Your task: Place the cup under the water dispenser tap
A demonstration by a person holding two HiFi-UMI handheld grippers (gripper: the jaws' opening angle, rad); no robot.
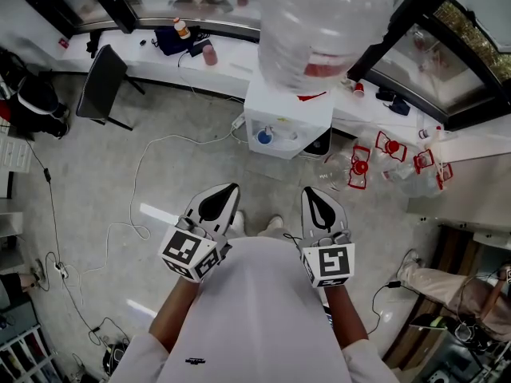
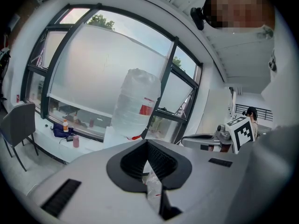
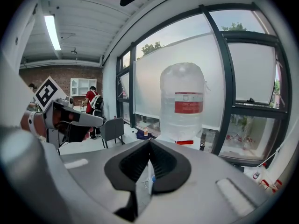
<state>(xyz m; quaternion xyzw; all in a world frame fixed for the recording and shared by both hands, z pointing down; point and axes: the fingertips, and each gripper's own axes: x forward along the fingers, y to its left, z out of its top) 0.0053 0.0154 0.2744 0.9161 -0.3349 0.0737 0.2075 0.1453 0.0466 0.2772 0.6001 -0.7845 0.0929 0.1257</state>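
While I am watching through the head view, the person is holding both grippers close in front of the body, side by side and a little apart, and both are pointing toward the dispenser [image 1: 287, 106] ahead. The left gripper [image 1: 225, 196] is leaning slightly to the right, and the right gripper [image 1: 316, 201] is pointing nearly straight. In the left gripper view the jaws are meeting at their tips. In the narrow slit below the tips something clear and crinkled, with a bit of red, is showing. In the right gripper view the jaws are pressed together too, with nothing pinched between them, and only a thin slit is letting the room show through.

The cup [image 1: 264, 137] is blue and, as far as I can judge from so steep an angle, it is standing in the front recess of the dispenser, at its left side, well apart from both grippers. A big clear bottle [image 1: 323, 22] with a red label is sitting upside down on top of the dispenser. Empty bottles [image 1: 359, 166] with red handles are lying on the floor [image 1: 184, 174] just to the right of it. A pink tumbler [image 1: 209, 54] is standing on the white ledge [image 1: 231, 64] behind, and a dark chair [image 1: 104, 86] is standing to the left.
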